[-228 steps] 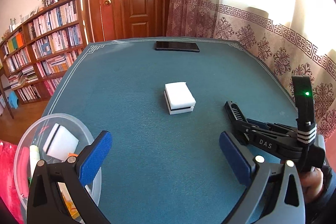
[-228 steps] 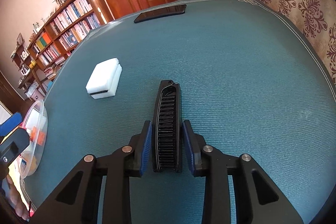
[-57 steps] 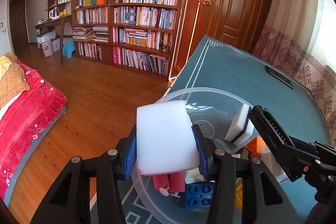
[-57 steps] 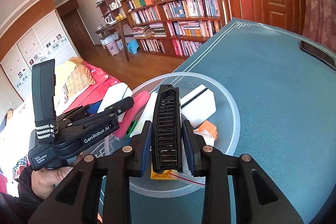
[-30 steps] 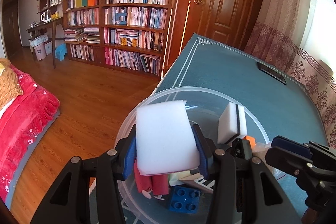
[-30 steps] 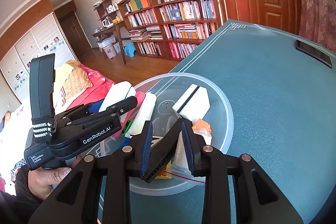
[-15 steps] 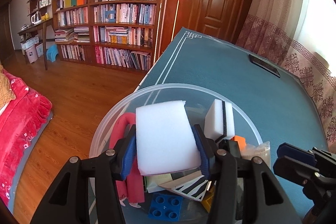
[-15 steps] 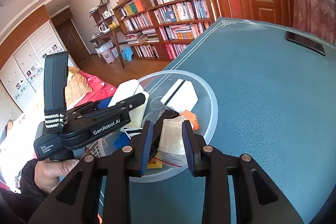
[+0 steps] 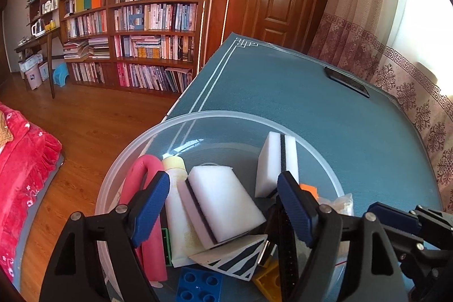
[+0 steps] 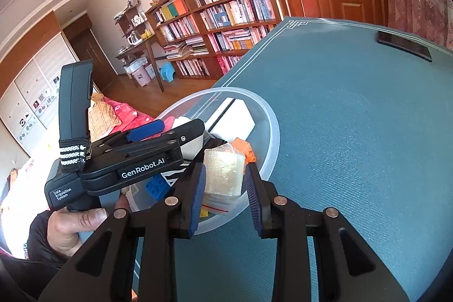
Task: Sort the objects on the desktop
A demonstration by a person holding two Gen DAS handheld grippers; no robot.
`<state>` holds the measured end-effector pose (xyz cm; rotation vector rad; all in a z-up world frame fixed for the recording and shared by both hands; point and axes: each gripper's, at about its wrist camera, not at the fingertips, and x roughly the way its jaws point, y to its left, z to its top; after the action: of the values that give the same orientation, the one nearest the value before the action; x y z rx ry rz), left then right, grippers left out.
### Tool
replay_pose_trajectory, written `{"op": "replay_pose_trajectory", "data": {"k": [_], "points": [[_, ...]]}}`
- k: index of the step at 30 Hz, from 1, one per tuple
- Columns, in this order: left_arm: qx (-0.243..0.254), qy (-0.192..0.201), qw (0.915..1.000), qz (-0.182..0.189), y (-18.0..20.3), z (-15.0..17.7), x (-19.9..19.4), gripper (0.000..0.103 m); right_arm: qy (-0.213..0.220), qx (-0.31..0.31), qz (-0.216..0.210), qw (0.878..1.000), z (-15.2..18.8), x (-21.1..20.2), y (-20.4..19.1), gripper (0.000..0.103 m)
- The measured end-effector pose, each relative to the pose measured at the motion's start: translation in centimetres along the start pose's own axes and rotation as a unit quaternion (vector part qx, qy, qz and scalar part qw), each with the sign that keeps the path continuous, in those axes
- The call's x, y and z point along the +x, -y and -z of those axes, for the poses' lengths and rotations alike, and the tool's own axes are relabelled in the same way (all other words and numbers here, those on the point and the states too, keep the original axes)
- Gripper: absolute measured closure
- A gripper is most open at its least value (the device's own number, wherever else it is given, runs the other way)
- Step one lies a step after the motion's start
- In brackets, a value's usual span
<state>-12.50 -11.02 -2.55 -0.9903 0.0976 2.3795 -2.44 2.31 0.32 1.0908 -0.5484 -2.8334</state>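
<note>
both my left fingers (image 9: pixel 223 205) and right fingers (image 10: pixel 225 196) stood apart and empty over the bowl (image 9: pixel 317 149), where the sponge (image 9: pixel 226 205) and comb (image 9: pixel 286 248) lay among the rest, leaving only the phone (image 10: pixel 403 45) out on the table (image 10: pixel 354 132).

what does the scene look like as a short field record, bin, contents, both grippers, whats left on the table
bin: clear round plastic bowl at the table's corner
contents: white sponge with a dark layer lying on the pile, second white sponge on edge, pink foam tube, blue toy brick, black comb
left gripper: open above the bowl, holds nothing
right gripper: open at the bowl's rim, holds nothing
left on teal table: black phone
</note>
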Motion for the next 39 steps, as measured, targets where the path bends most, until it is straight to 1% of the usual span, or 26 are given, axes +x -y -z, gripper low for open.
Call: {"op": "replay_pose_trajectory", "data": {"k": [6, 10, 12, 13, 14, 19, 24, 26, 28, 31, 34, 36, 38, 39], "points": [[-0.007, 0.012, 0.9999, -0.009, -0.3, -0.2, -1.3, 0.019, -0.012, 0.005, -0.005, 1.000, 0.1, 0.3, 0.2, 0.071], [-0.007, 0.023, 0.9994, -0.023, -0.3, 0.0, -2.4, 0.019, -0.017, 0.006, -0.007, 1.000, 0.2, 0.1, 0.3, 0.071], [-0.005, 0.030, 0.9990, -0.034, -0.3, 0.1, -2.9, 0.019, -0.017, 0.007, -0.006, 1.000, 0.3, 0.0, 0.3, 0.060], [-0.004, 0.032, 0.9987, -0.039, -0.3, 0.1, -3.1, 0.018, -0.015, 0.008, -0.005, 1.000, 0.3, -0.1, 0.3, 0.050], [-0.004, 0.034, 0.9985, -0.043, -0.3, 0.1, -3.4, 0.018, -0.011, 0.008, -0.004, 1.000, 0.4, -0.3, 0.3, 0.045], [-0.004, 0.042, 0.9971, -0.063, -0.4, 0.4, -4.3, 0.018, -0.008, 0.006, -0.002, 1.000, 0.3, -0.8, 0.2, 0.036], [-0.005, 0.050, 0.9959, -0.075, -0.4, 0.7, -5.2, 0.018, 0.000, -0.008, 0.004, 1.000, 0.4, -1.2, -0.6, 0.030], [-0.005, 0.051, 0.9957, -0.078, -0.4, 0.8, -5.4, 0.018, 0.001, -0.015, 0.007, 1.000, 0.5, -1.3, -0.9, 0.025], [-0.005, 0.051, 0.9954, -0.081, -0.4, 0.9, -5.6, 0.018, -0.001, -0.020, 0.013, 1.000, 0.5, -1.3, -1.1, 0.024], [-0.004, 0.051, 0.9950, -0.085, -0.4, 1.2, -6.0, 0.018, -0.009, -0.021, 0.021, 1.000, 0.7, -1.2, -1.2, 0.018], [-0.003, 0.051, 0.9950, -0.086, -0.4, 1.4, -6.2, 0.018, -0.003, -0.017, 0.026, 1.000, 0.9, -1.4, -1.3, 0.017], [-0.001, 0.051, 0.9949, -0.087, -0.4, 1.6, -6.4, 0.018, 0.000, -0.014, 0.024, 1.000, 1.0, -1.5, -1.2, 0.013], [0.000, 0.051, 0.9949, -0.087, -0.4, 1.8, -6.6, 0.018, 0.003, -0.016, 0.027, 0.999, 1.1, -1.4, -1.3, 0.005], [0.001, 0.052, 0.9948, -0.088, -0.4, 1.9, -6.7, 0.018, 0.004, -0.022, 0.033, 0.999, 1.2, -1.4, -1.4, 0.003]]}}
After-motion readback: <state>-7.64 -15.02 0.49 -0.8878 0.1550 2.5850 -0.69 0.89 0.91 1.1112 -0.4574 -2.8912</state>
